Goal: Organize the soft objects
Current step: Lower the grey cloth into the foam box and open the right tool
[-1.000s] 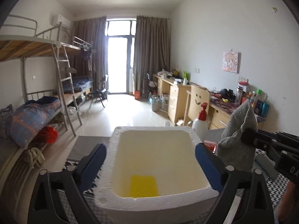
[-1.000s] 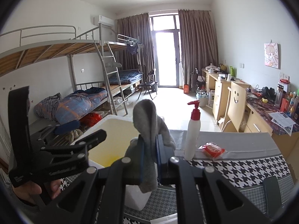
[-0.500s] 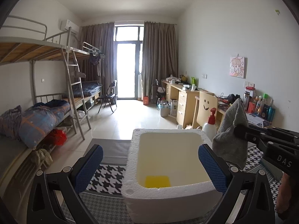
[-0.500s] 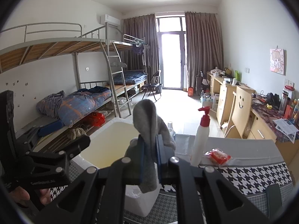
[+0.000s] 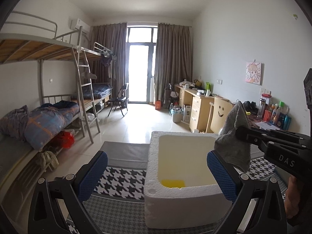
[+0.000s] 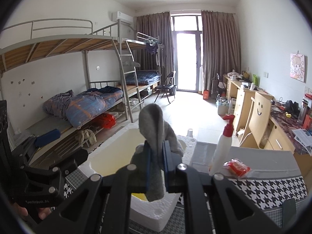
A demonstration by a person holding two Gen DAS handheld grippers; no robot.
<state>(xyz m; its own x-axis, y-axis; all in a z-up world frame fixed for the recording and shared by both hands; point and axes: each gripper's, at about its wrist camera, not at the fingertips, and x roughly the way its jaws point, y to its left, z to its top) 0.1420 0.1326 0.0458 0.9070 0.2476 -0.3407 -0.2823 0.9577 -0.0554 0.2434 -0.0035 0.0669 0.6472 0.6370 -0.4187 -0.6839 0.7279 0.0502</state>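
right gripper [image 6: 157, 167] pinches grey cloth [image 6: 156, 134] above foam box [image 5: 175, 210]; left gripper [image 5: 156, 175] gapes

One white foam box [image 5: 183, 204] stands on the desk [image 5: 120, 177], with one yellow piece [image 5: 173, 183] lying in its near end. One grey cloth [image 6: 156, 134] is in view, and two grippers: the left gripper [image 5: 156, 175] and the right gripper [image 6: 156, 165]. Toward the desk's far right edge there is one white pump bottle [image 6: 222, 146] with a red top and one red packet [image 6: 238, 168].
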